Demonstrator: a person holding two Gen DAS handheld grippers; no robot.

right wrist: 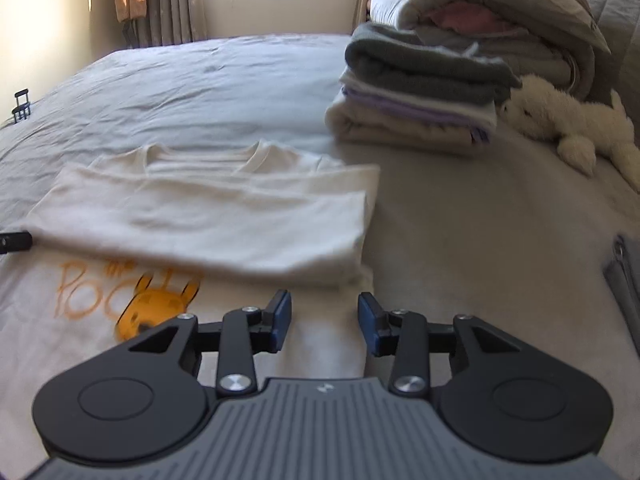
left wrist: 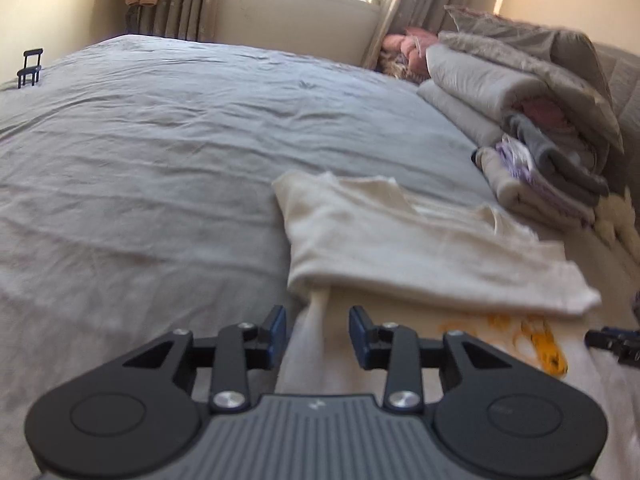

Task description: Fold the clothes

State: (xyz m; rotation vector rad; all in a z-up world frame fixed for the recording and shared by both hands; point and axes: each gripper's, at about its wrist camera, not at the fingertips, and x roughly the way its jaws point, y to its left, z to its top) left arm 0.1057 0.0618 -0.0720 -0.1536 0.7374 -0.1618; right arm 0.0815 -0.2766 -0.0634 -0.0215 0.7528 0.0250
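A cream T-shirt (right wrist: 208,224) with an orange bear print (right wrist: 156,308) lies on the grey bed sheet (right wrist: 208,80), its upper part folded down over the lower part. In the left wrist view the same T-shirt (left wrist: 400,248) shows its left folded edge. My left gripper (left wrist: 318,330) is open just above the shirt's left edge, holding nothing. My right gripper (right wrist: 324,320) is open over the shirt's right edge, also holding nothing. The other gripper's tip (right wrist: 16,240) shows at the shirt's left side.
A stack of folded clothes (right wrist: 420,92) sits behind the shirt on the right, with rolled bedding (right wrist: 480,8) beyond it. A white plush toy (right wrist: 568,124) lies to its right. A grey item (right wrist: 626,280) sits at the right edge. Window and curtains stand behind.
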